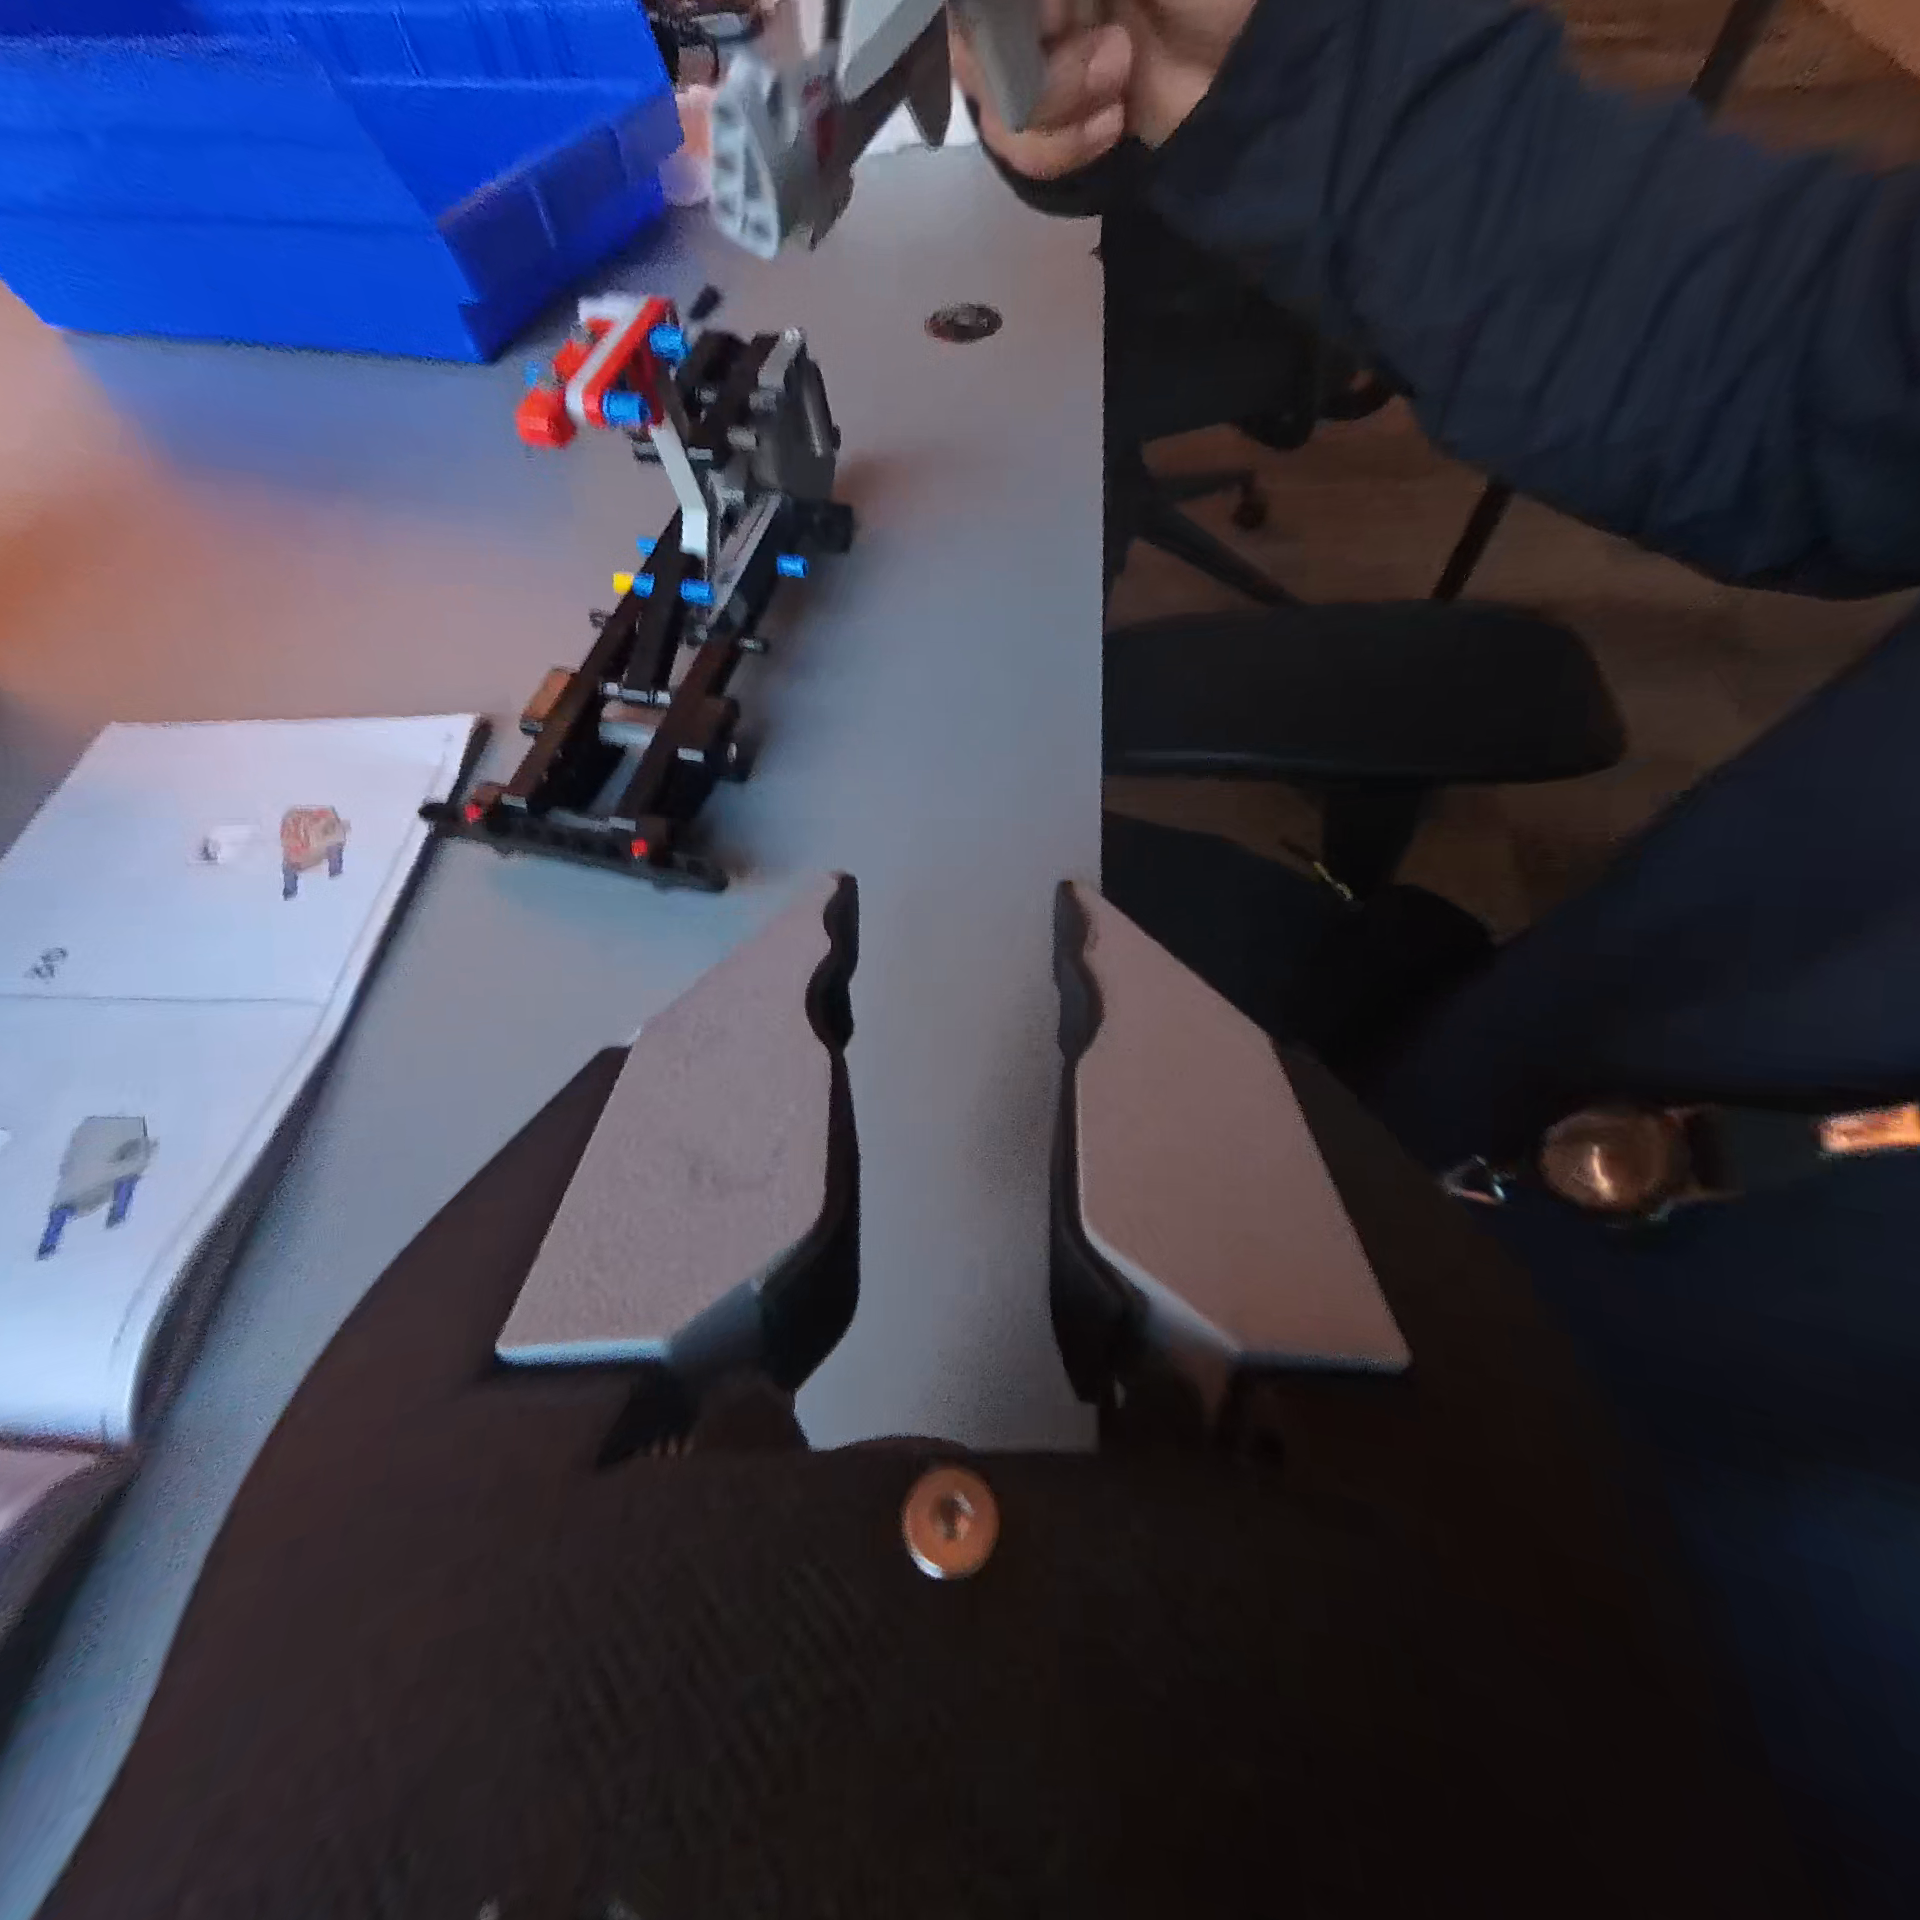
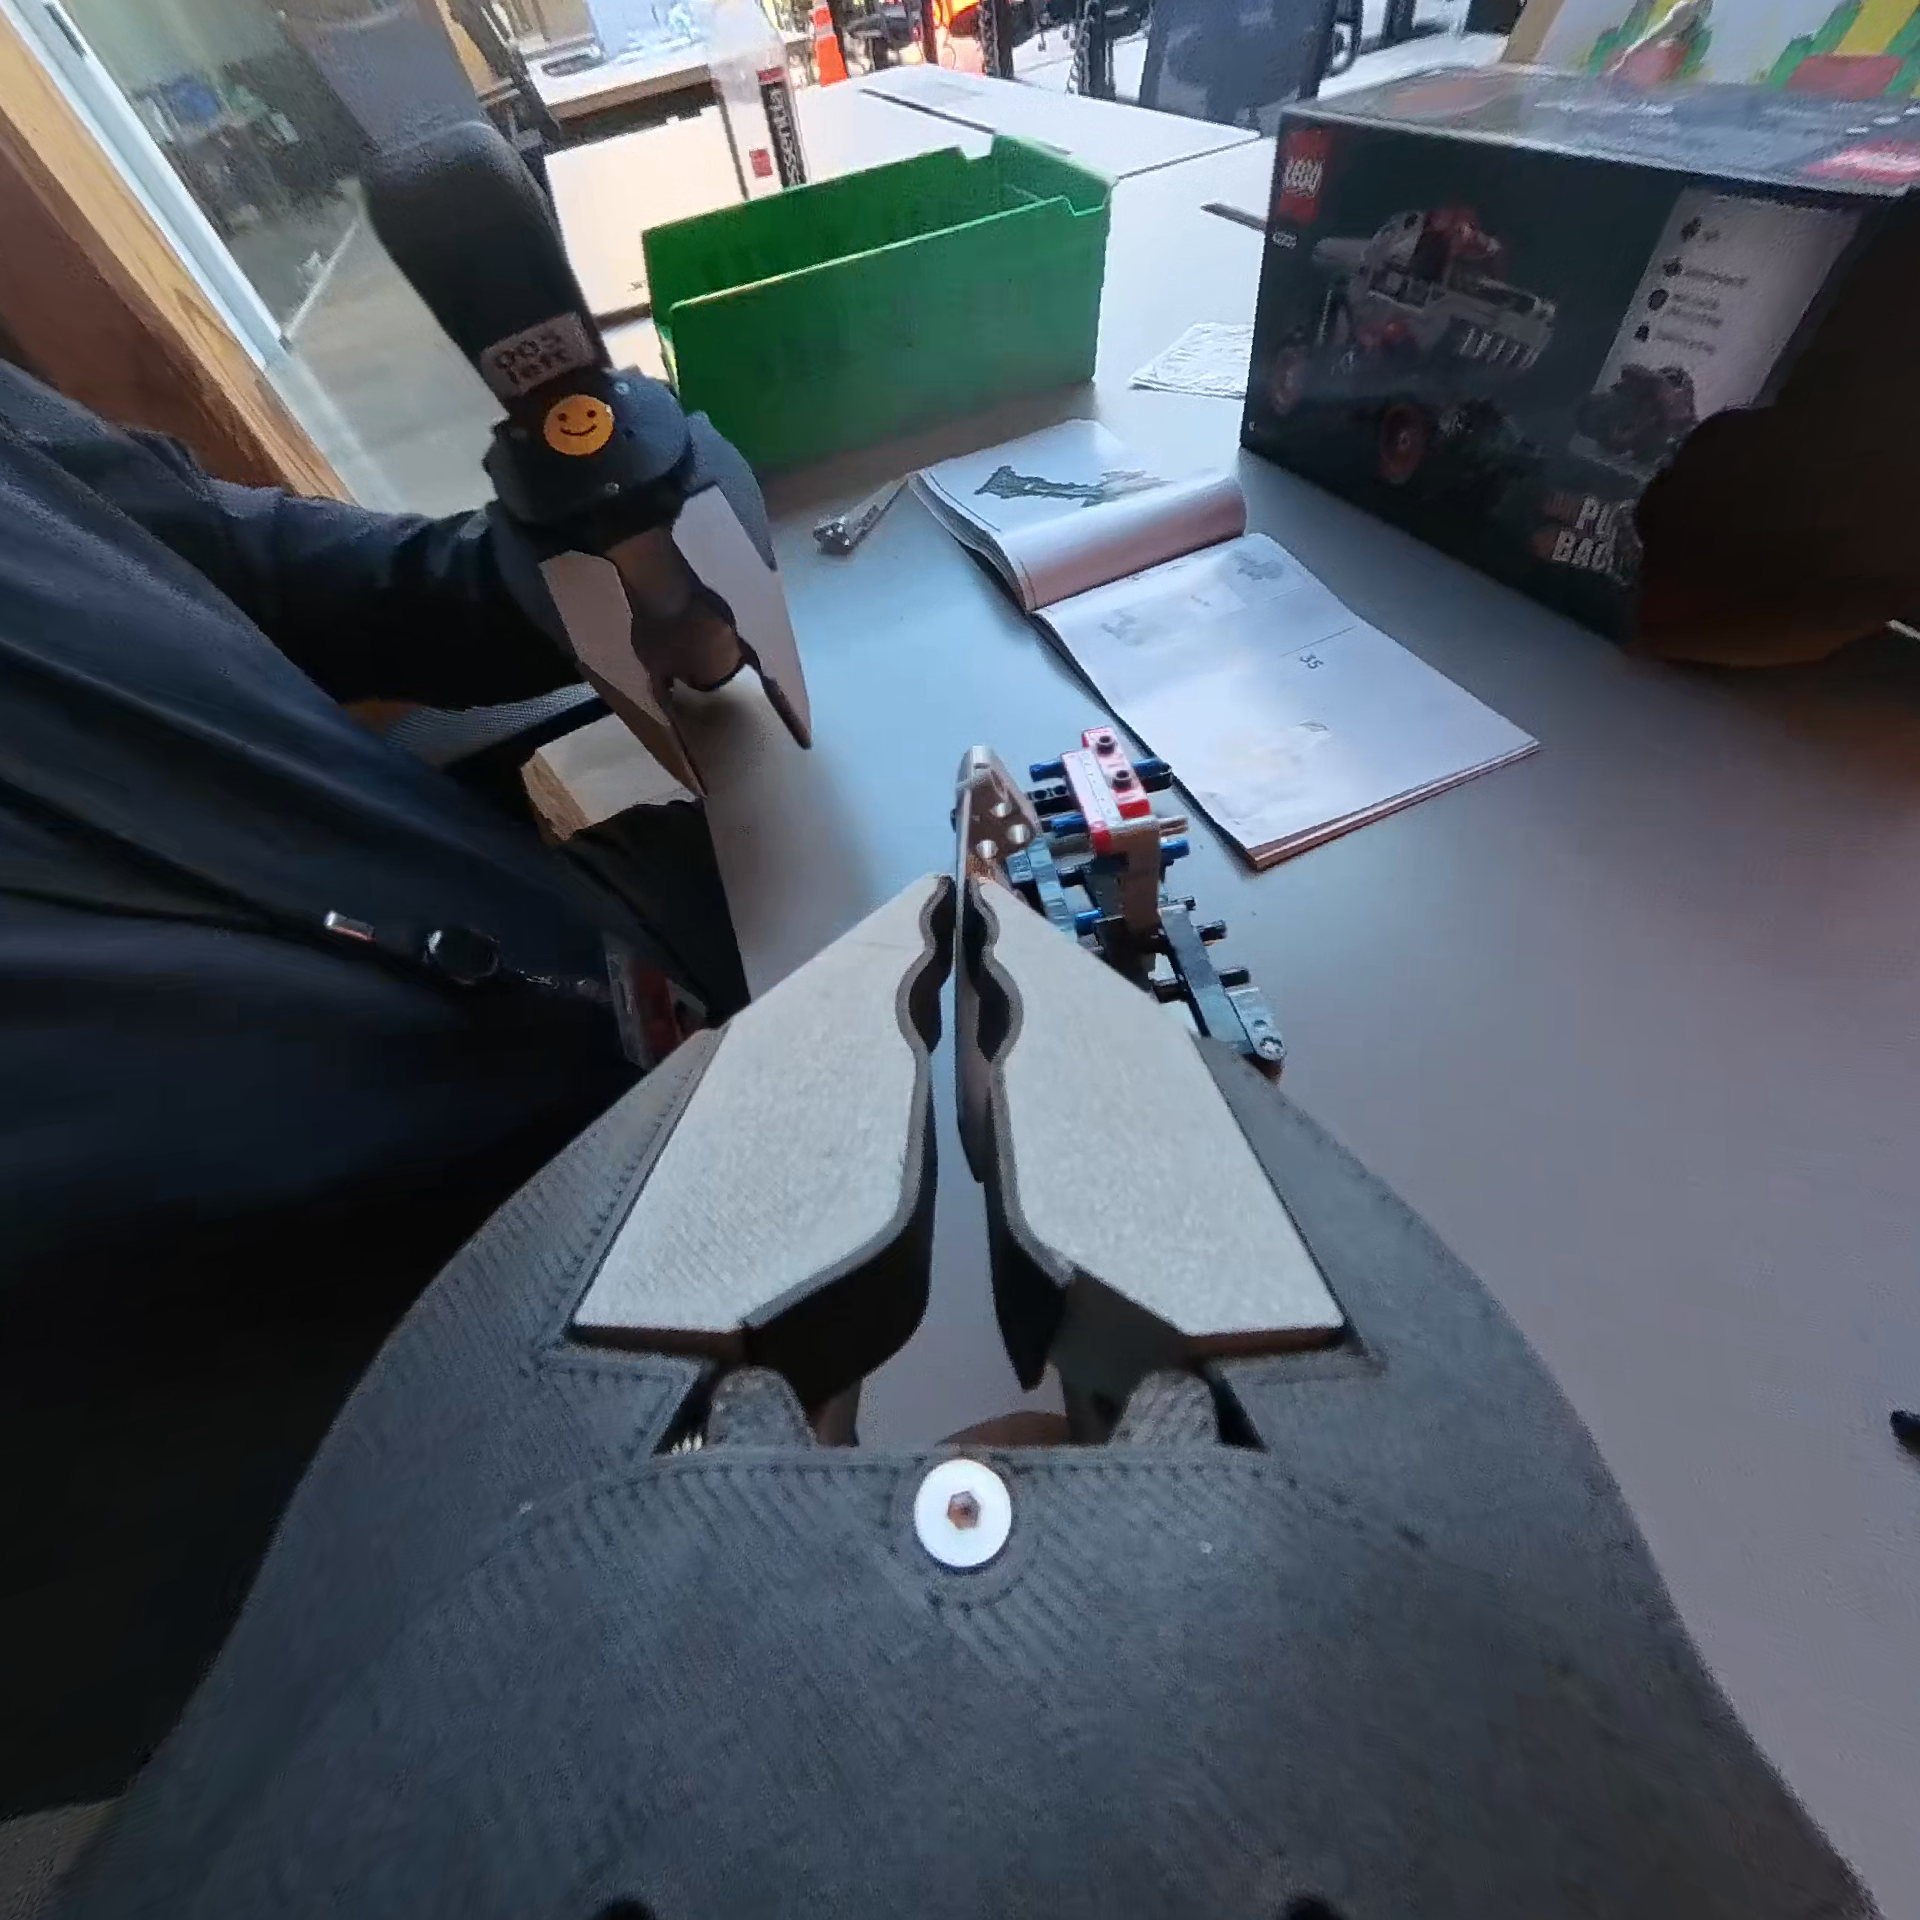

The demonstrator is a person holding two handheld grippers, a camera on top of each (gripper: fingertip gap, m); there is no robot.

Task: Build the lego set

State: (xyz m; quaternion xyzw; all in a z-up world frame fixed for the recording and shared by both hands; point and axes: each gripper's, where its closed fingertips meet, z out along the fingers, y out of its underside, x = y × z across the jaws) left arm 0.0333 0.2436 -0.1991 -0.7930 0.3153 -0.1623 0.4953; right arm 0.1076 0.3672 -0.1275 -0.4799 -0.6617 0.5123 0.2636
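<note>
In my right wrist view, the right gripper [image 2: 956, 904] is clamped on a thin grey panel piece [image 2: 985, 821], and the chassis [image 2: 1132, 894] lies just beyond at one o'clock, its long axis running from eleven towards five. My right is nearer. The left gripper [image 1: 954, 914] hangs with fingers apart, holding nothing, the chassis at eleven o'clock. It's a black beam frame (blue pins, red block) on the grey table [image 1: 935, 623].

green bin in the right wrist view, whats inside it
The green bin shows only its walls and a divider; seen from the side, its floor and any contents are hidden. In front of it lie an open booklet and a small grey part.
</note>
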